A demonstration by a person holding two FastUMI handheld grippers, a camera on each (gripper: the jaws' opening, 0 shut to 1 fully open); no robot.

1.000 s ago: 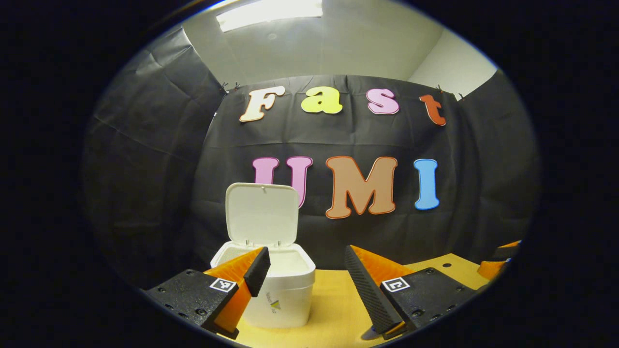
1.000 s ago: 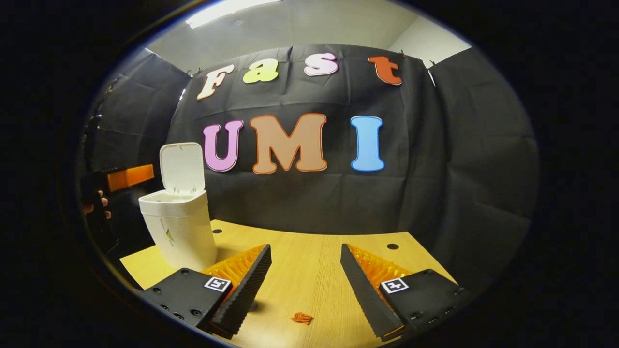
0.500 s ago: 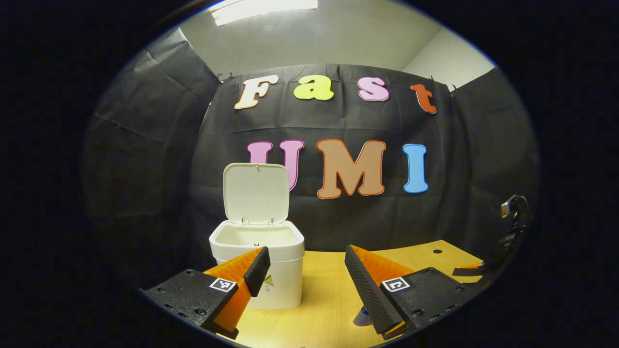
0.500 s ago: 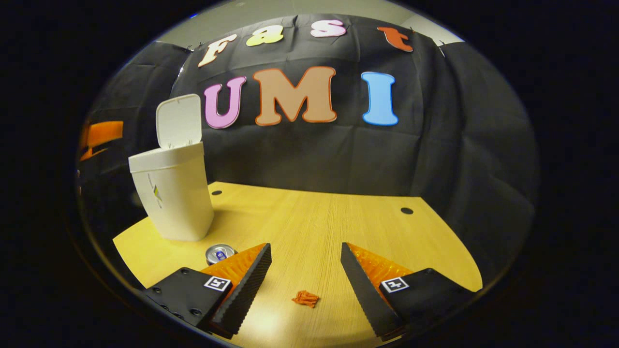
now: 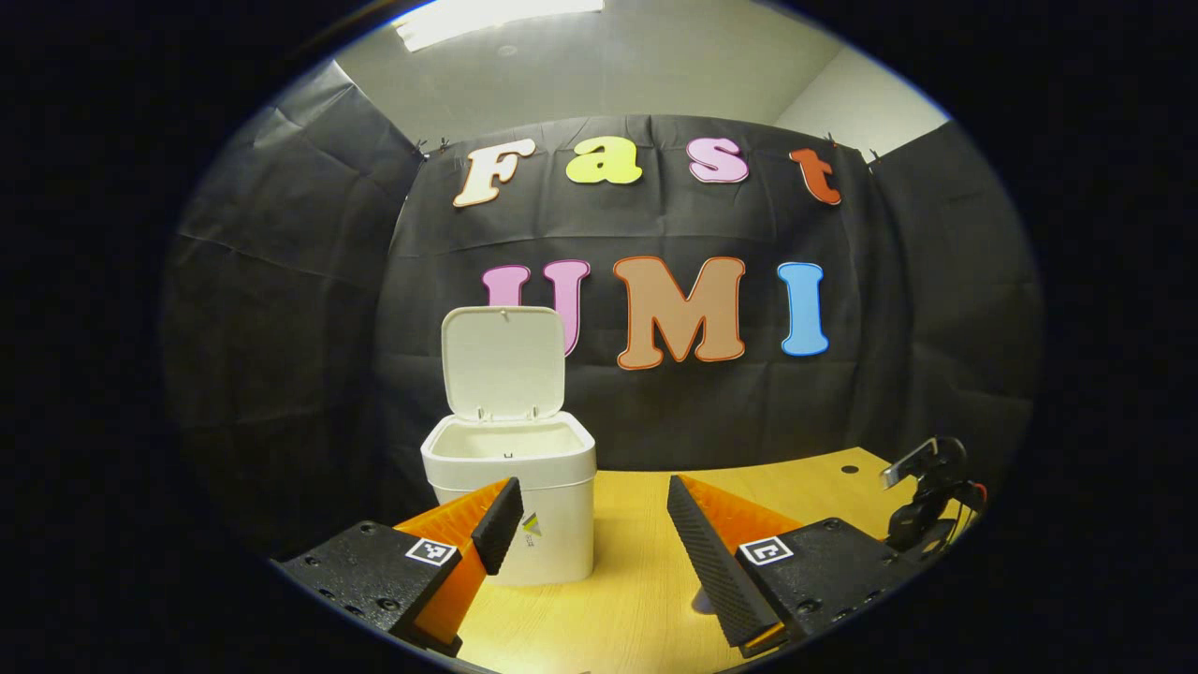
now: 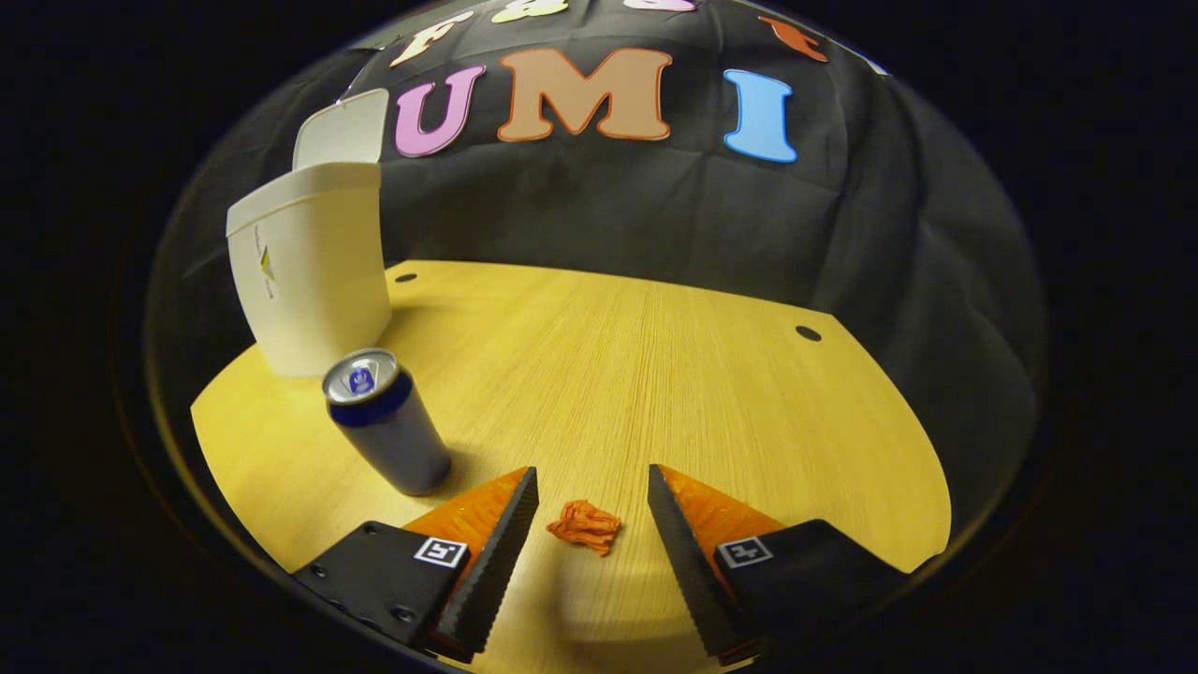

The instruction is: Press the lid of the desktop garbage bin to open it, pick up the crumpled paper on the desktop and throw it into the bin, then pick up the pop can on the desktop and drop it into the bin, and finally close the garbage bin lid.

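Hovering low over the wooden desktop, the right gripper has its fingers spread wide with the crumpled paper lying between them, apparently not yet touched by either one. That little orange wad looks feather-light and soft, so I'd expect it to squash rather than resist; a gentle pinch across its middle should do, with both fingers brought down close to the tabletop so it doesn't skitter out sideways. Just off to one side stands the pop can, upright, close to the gripper's near finger, and it seems likely to tip if nudged. Smooth and stiff-walled, it probably wants a firm grip around its mid-body later on. Behind it sits the white garbage bin, its lid standing up and open, the opening bare to the light. The left gripper hangs a little way back from the bin, fingers also apart and holding nothing, with the bin's front wall just beyond one fingertip. Off at the edge of its view, part of the other gripper's rig can be made out.
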